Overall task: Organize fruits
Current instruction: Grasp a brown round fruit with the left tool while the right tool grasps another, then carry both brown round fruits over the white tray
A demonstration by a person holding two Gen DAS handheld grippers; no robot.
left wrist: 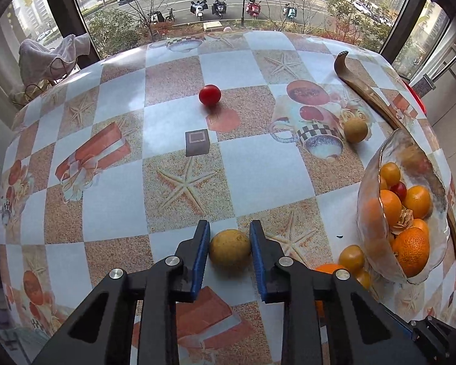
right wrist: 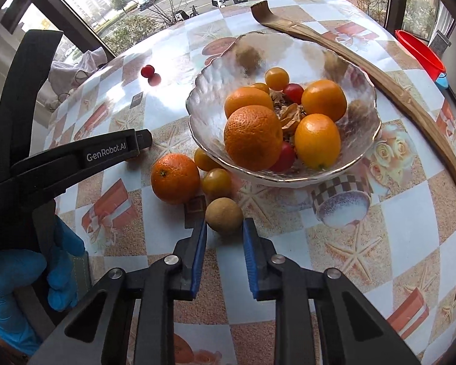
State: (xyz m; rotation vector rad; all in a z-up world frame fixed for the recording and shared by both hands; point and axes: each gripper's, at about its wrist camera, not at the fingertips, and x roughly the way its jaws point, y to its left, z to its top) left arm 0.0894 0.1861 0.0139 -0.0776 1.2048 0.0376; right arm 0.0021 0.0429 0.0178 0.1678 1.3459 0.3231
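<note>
Your left claw (left wrist: 229, 243) is closed on a round yellow-brown fruit (left wrist: 229, 248), both blue pads (left wrist: 201, 261) pressed against its sides while it sits on the bench (left wrist: 173, 115). To the right of that claw, close by, lie an orange (left wrist: 328, 269) and a small yellow tomato (left wrist: 352, 257), and just past them stands the glass bowl (left wrist: 377, 182), filled with oranges and small tomatoes. Further ahead of the claw rests a small grey block (left wrist: 197, 142), and beyond it a red tomato (left wrist: 209, 95), well apart from the bowl.

Your right claw (right wrist: 223, 229) grips a tan round fruit (right wrist: 223, 215) near its fingertips, the pads touching it on either side. Just ahead and to the left of this claw sit two yellow tomatoes (right wrist: 216, 182) and the orange (right wrist: 175, 178); directly ahead is the bowl (right wrist: 361, 115). A long wooden stick (right wrist: 410, 97) runs along the far right. At the left, your blue-gloved hand (right wrist: 21, 279) holds the other claw's handle.
</note>
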